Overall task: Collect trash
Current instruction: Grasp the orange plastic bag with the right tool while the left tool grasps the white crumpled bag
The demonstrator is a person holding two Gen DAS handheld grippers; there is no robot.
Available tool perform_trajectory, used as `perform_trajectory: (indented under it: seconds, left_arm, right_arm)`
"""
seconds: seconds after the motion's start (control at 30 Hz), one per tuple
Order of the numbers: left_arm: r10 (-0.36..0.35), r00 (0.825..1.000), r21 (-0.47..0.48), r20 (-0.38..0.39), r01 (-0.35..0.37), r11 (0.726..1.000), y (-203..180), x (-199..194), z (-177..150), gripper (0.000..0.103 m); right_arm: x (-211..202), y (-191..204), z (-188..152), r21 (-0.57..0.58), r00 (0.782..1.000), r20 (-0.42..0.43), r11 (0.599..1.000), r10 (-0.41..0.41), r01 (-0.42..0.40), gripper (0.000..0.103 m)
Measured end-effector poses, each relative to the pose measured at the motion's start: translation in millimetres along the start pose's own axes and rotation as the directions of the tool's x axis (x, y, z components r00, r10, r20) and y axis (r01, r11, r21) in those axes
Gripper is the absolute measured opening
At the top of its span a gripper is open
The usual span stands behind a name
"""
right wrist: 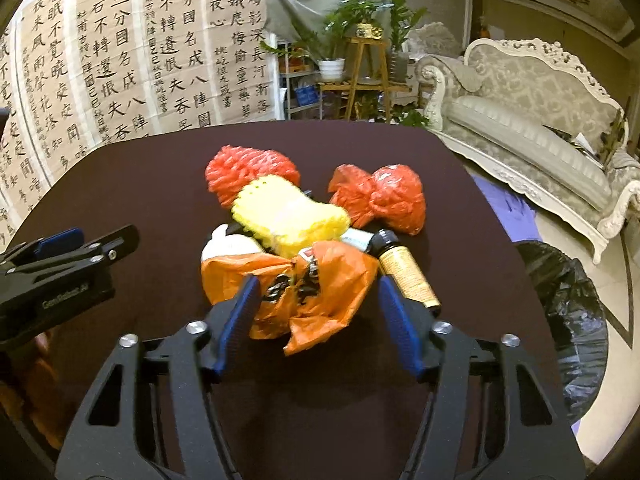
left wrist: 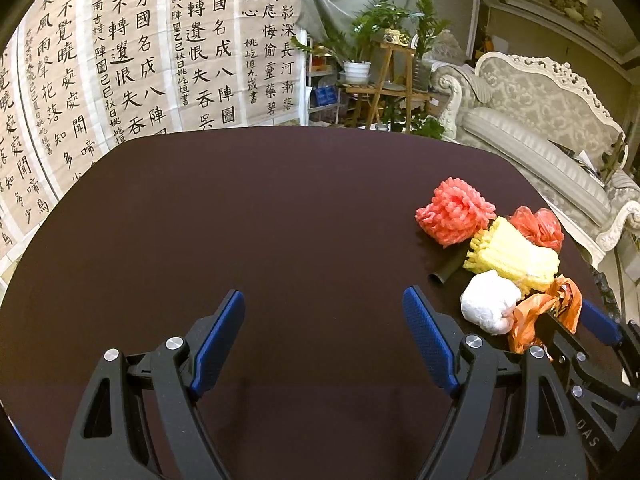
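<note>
Where calligraphy sheets (left wrist: 132, 52) hang, trash seemingly crowds the dark table (left wrist: 260, 208)

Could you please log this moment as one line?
left gripper open, idle | right gripper open, straddling orange bag | trash bag right

- Calligraphy sheets (left wrist: 132, 48) hang at ten o'clock.
- Potted plant (left wrist: 356, 48) and wooden stand (left wrist: 390, 80) sit at twelve o'clock.
- Ornate sofa (left wrist: 532, 120) fills two o'clock.
- Dark bench (left wrist: 260, 220) spans the centre.
</note>
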State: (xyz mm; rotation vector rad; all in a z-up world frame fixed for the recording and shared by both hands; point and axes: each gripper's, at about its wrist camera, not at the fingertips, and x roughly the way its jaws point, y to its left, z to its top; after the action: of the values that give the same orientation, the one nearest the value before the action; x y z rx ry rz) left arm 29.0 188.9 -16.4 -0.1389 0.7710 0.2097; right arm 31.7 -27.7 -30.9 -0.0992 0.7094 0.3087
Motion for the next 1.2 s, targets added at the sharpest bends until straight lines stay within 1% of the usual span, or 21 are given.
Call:
perform_trajectory:
  seconds: [0.1, 0.2, 0.37, 0.57, 0.8, 1.0, 1.1, 1.2]
  left_arm:
    - [-0.002, 1.0, -0.002, -0.006, 0.002, 1.0, -1, 1, -1, 0.079]
    - [-0.006, 1.0, 0.006, -0.01, 0.006, 1.0, -4, 1, -2, 0.079]
    - [-0.025, 1.0, 0.024, -0.014, 0.025, 0.999, -11, 1, -4, 0.079]
    - [-0.047, 0.999, 0.049, -0.018, 0.047, 0.998, -21, -2, -5, 0.079]
    - [-0.086, 0.996, 0.082, -0.022, 0.088, 0.993, -38, -1, -6, 0.079]
    - [-0.102, 0.994, 0.117, -0.036, 0.105, 0.988, -54, 5, -4, 0.079]
    - [-0.105, 0.994, 0.127, -0.043, 0.11, 0.986, -57, 9, -3, 0.079]
    - [-0.129, 0.991, 0.148, -0.045, 0.134, 0.98, -62, 9, -1, 0.079]
  right_arm:
    - [-2, 1, 0, 0.001, 1.0, 0.003, 1.0, 0.004, -0.004, 0.051]
    - [-5, 0, -1, 0.007, 1.0, 0.008, 1.0, 0.004, -0.004, 0.045]
    - [-13, -6, -3, 0.009, 1.0, 0.02, 1.0, -0.017, 0.016, 0.042]
    - [-26, -18, -5, 0.03, 0.998, 0.043, 0.999, -0.046, 0.044, 0.042]
    - [-44, -49, -7, 0.083, 0.99, 0.076, 0.991, -0.115, 0.108, 0.042]
    - [-39, -81, -13, 0.139, 0.982, 0.056, 0.975, -0.181, 0.172, 0.042]
    - [-36, -91, -16, 0.155, 0.979, 0.048, 0.97, -0.197, 0.188, 0.042]
    - [-33, -98, -18, 0.169, 0.979, 0.042, 0.967, -0.2, 0.19, 0.042]
